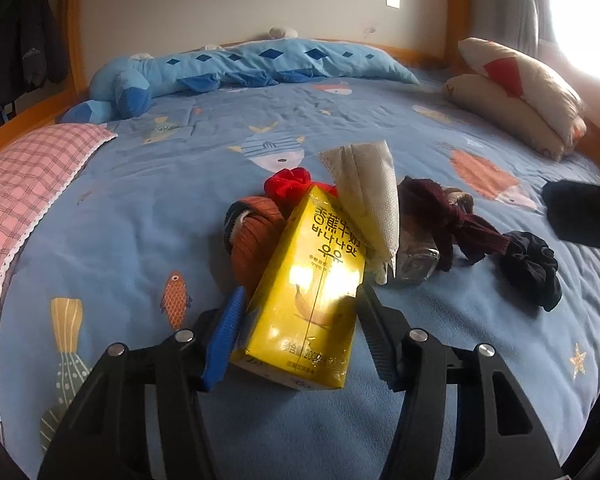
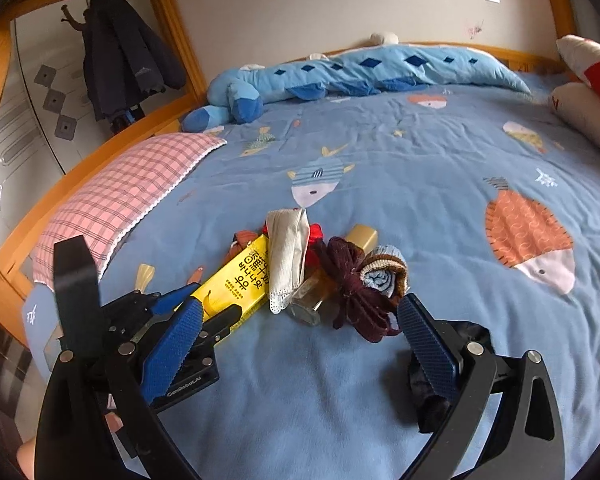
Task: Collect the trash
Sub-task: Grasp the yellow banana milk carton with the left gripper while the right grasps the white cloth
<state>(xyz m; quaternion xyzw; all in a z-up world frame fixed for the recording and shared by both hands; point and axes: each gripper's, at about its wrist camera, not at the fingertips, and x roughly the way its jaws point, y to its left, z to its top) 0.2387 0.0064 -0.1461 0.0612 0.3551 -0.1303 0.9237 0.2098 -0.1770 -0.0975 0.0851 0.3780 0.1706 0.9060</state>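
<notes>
Bed with a blue fish-print blanket [image 1: 140, 216], holding a small heap of mixed items near its middle. Yellow milk carton [image 1: 308, 292]: lies on its side on the blanket, its near end between the fingers of the left gripper [image 1: 300, 312]; the blue-padded finger [image 1: 224, 336] and the black finger stand at the carton's two long sides, partly closed, touching or just short of it, and whether they press on it cannot be told. In the right wrist view the same carton [image 2: 236, 280] runs diagonally, with the left gripper [image 2: 204, 316] at its lower end. White face mask [image 1: 368, 196]: draped over the far end of the carton, leaning to the right. Glass bottle [image 1: 414, 260]: lies just right of the mask, partly under it; its gold cap [image 2: 362, 236] shows in the right wrist view. Orange sock [image 1: 256, 236]: rolled, touching the carton's left side. Red hair tie [image 1: 288, 180]: behind the carton. Dark maroon sock [image 1: 452, 216]: knotted, right of the bottle. Rolled light blue and brown sock [image 2: 384, 276]: just beside the maroon sock. Black hair tie [image 1: 532, 272]: rightmost item, apart from the heap. Right gripper [image 2: 296, 320]: wide open, empty, hovering low over bare blanket in front of the heap. Pink checked pillow [image 1: 24, 200]: left edge of bed. Blue crocodile plush [image 1: 240, 64]: along the far edge. White cushions [image 1: 516, 92]: far right corner.
</notes>
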